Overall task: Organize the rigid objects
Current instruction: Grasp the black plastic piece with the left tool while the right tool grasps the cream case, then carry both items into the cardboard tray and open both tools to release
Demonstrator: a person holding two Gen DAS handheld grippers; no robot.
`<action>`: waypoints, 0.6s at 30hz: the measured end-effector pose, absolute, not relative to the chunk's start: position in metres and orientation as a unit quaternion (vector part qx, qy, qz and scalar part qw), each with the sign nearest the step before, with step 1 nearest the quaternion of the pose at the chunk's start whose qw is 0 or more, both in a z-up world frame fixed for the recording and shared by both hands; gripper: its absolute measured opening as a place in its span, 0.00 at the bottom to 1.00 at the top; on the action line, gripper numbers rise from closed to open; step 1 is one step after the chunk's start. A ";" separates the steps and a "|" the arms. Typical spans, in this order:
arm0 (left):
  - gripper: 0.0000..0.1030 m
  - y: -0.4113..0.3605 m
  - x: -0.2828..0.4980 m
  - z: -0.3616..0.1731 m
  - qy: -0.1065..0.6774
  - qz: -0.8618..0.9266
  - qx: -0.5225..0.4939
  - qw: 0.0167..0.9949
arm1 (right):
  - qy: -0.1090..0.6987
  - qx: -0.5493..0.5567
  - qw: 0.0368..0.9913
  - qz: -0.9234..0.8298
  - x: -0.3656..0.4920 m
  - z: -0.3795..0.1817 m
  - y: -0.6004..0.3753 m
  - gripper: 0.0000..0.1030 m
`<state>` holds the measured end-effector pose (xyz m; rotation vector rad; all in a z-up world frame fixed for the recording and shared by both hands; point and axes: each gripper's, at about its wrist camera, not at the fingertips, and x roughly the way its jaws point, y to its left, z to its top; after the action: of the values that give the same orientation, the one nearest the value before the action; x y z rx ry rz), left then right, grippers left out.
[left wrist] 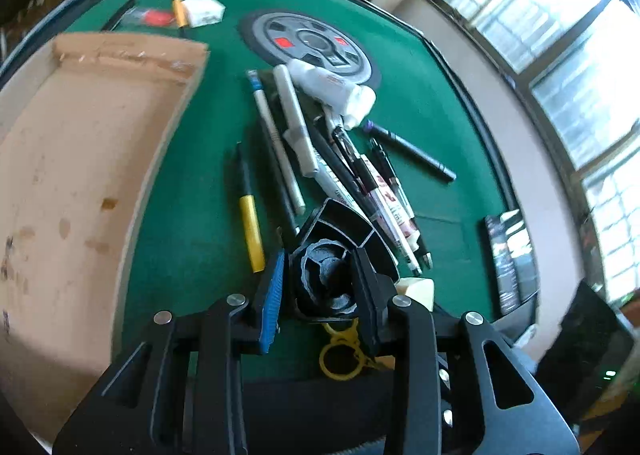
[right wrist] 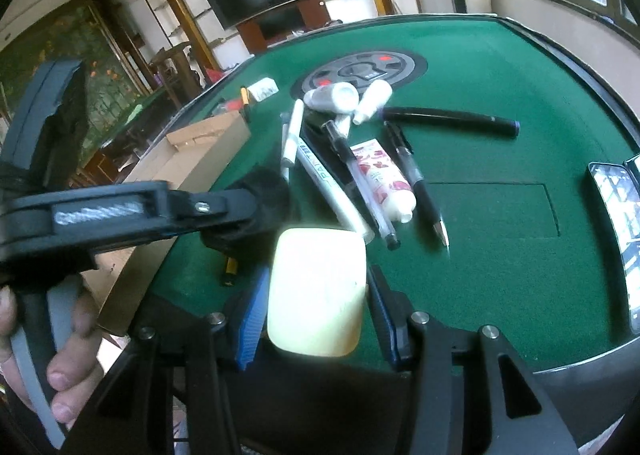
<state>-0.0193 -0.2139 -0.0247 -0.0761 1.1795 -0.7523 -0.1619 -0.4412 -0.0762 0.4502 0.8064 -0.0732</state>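
- Left wrist view: your left gripper (left wrist: 320, 287) is clamped on a black plastic holder (left wrist: 336, 255), one blue-padded finger (left wrist: 270, 303) on each side of its round ribbed opening.
- Just below the holder a yellow ring-handled item (left wrist: 340, 355) lies on the green surface (left wrist: 192, 215), partly hidden by the gripper.
- A pale cream block (left wrist: 418, 289) shows just right of the holder.
- To your left sits an open cardboard box (left wrist: 80, 175), its near wall beside the surface edge.
- Beyond the holder a yellow-gripped tool (left wrist: 250, 223) lies apart from a heap of pens and markers (left wrist: 320, 159), which overlap one another.
- A white tube (left wrist: 336, 91) rests on the far end of that heap, touching a round grey panel (left wrist: 312, 47) set in the surface.
- A black pen (left wrist: 412, 153) lies alone to the right of the heap.
- Right wrist view: your right gripper (right wrist: 316, 295) is closed on the cream block (right wrist: 318, 291), lifted above the surface near its front edge.
- Your left hand (right wrist: 60, 355) grips the other tool's handle at the left of this view.
- Further on, a red-patterned tube (right wrist: 384, 179) lies among the pens, and a phone (right wrist: 616, 235) rests at the right edge.
- A white box (right wrist: 263, 88) sits at the far left of the surface.
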 end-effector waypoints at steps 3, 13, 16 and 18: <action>0.31 -0.196 -0.017 -0.012 0.532 -0.345 -0.065 0.770 | 0.377 0.217 0.900 -0.024 -0.164 -0.070 -0.439 0.47; 0.31 -0.105 -0.008 0.043 0.485 -0.291 -0.142 0.812 | 0.338 0.221 0.915 0.015 -0.150 -0.028 -0.424 0.46; 0.31 -0.073 -0.003 0.049 0.468 -0.251 -0.151 0.834 | 0.325 0.219 0.918 0.058 -0.131 -0.007 -0.407 0.46; 0.31 -0.053 0.000 0.046 0.463 -0.224 -0.156 0.843 | 0.320 0.215 0.919 0.078 -0.120 0.004 -0.395 0.46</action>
<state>0.0000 -0.0532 0.0463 -0.3298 0.9788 -0.4740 -0.1203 -0.3954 0.0039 0.4429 0.6572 0.1599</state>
